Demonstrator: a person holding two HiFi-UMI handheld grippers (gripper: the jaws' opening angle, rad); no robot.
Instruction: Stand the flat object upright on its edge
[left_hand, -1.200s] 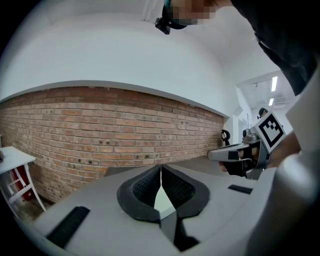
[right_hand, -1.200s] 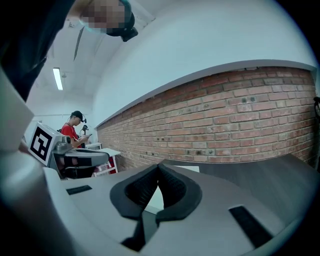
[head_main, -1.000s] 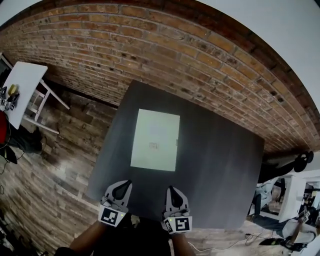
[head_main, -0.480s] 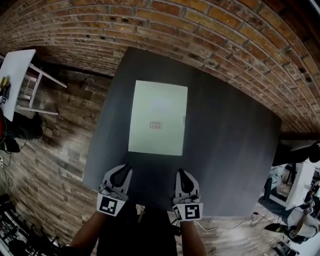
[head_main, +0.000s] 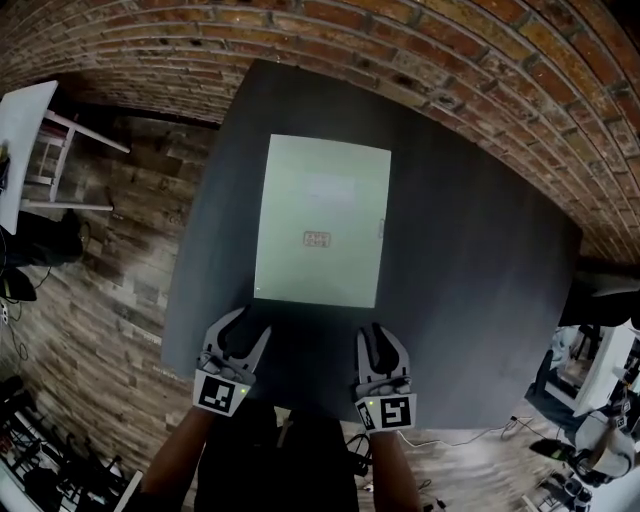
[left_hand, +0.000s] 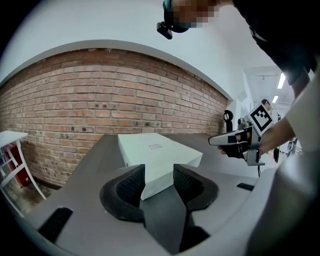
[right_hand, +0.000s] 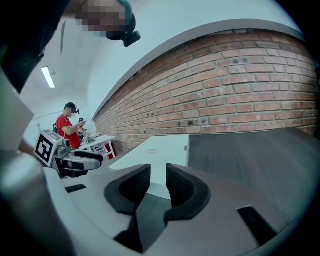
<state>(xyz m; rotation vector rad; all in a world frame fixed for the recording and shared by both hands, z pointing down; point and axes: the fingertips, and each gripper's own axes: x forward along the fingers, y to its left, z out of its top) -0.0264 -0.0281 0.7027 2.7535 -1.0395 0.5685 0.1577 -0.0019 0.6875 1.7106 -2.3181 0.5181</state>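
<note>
Found the dark surface (head_main: 470, 300) carrying one item only, the flat box (head_main: 320, 200), pale, lying on its broad face left of centre with its long sides set near to far. Recorded the left tongs (head_main: 245, 328) and the right tongs (head_main: 379, 340) hovering just short of the box's near edge, one before each near corner. Read both as parted and holding nothing, the left pair (left_hand: 159, 172) moderately wide and the right pair (right_hand: 157, 175) narrower, with the box (left_hand: 155, 150) showing beyond each gap. Judged the step in hand to be the approach to that near edge. Recommend widening the right pair before closing in, taking the near edge at both corners together, then raising it evenly so as to pivot on the far edge without skidding. Advise keeping one pair against the raised face until balance is proven. Noted ample bare surface to the right and a fair strip on the far side before the brick wall (head_main: 400, 60). Noted less margin on the left, with floor (head_main: 90, 300) below. Advise against any drift leftward. Noted a small label (head_main: 316, 239) on the top face.
</note>
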